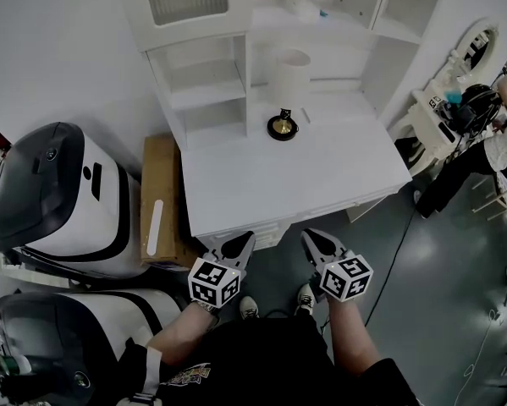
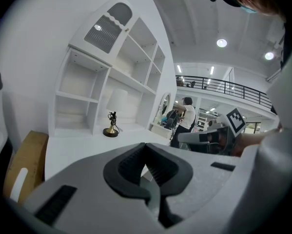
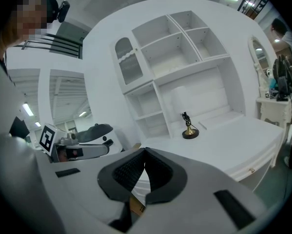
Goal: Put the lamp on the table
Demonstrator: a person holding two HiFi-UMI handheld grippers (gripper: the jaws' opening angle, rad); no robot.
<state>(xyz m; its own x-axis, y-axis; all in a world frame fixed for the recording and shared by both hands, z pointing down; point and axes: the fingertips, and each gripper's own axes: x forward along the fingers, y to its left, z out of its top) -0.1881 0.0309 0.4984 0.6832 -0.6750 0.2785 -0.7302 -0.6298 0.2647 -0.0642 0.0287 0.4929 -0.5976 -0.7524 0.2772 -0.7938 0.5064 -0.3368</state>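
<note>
A small lamp with a white shade and a round brass base stands at the back of the white desk, just under the hutch shelves. It also shows far off as the lamp in the left gripper view and the lamp in the right gripper view. My left gripper and right gripper hover side by side before the desk's front edge, well short of the lamp. Both are shut and hold nothing, as the left gripper and right gripper show up close.
A white hutch with open shelves rises behind the desk. A cardboard box leans at the desk's left, beside two white-and-black machines. A person stands at a vanity with an oval mirror on the right. A cable trails over the floor.
</note>
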